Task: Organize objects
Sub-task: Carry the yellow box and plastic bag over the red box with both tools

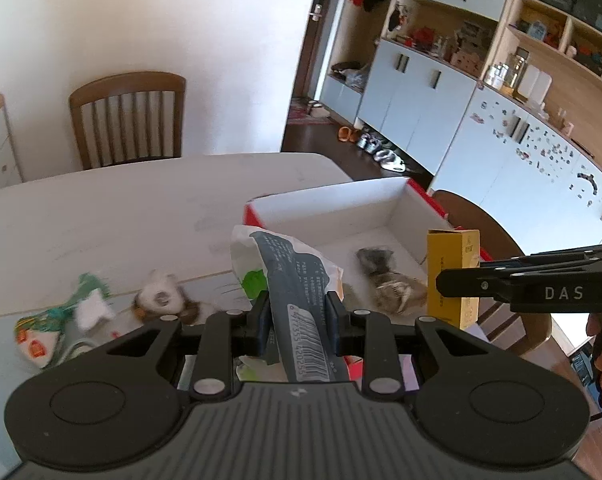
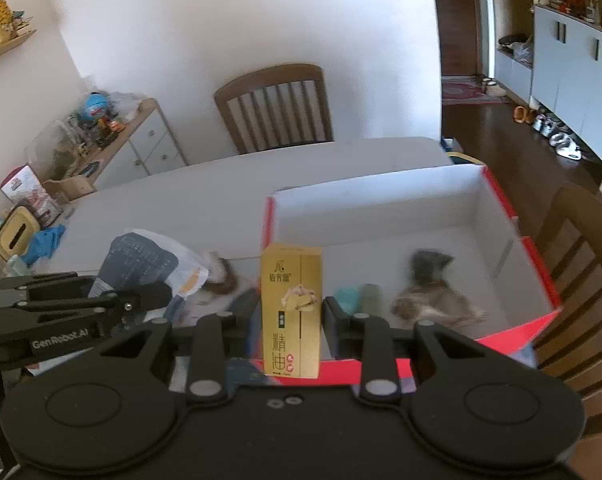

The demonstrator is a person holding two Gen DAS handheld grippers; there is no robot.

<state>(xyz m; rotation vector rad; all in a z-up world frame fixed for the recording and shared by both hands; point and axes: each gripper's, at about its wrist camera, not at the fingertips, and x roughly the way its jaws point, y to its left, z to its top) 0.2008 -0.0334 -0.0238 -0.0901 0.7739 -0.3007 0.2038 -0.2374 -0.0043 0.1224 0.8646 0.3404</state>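
Observation:
My left gripper [image 1: 299,314] is shut on a blue-and-white snack bag [image 1: 297,292] with a barcode, held above the table beside the box. The bag also shows in the right wrist view [image 2: 149,264]. My right gripper [image 2: 291,316] is shut on a tall yellow carton [image 2: 292,312], upright over the near edge of the red box with white inside [image 2: 501,200]. The carton [image 1: 453,276] and the box [image 1: 333,208] show in the left wrist view too. A grey furry toy [image 2: 429,296] lies in the box, with a teal item [image 2: 347,298] beside it.
On the white table [image 1: 121,216] lie a green-and-white packet [image 1: 61,320] and a small white-and-brown plush [image 1: 163,298]. Wooden chairs stand at the far side [image 2: 277,108] and right [image 2: 581,272]. A cluttered side cabinet [image 2: 101,136] stands at the left.

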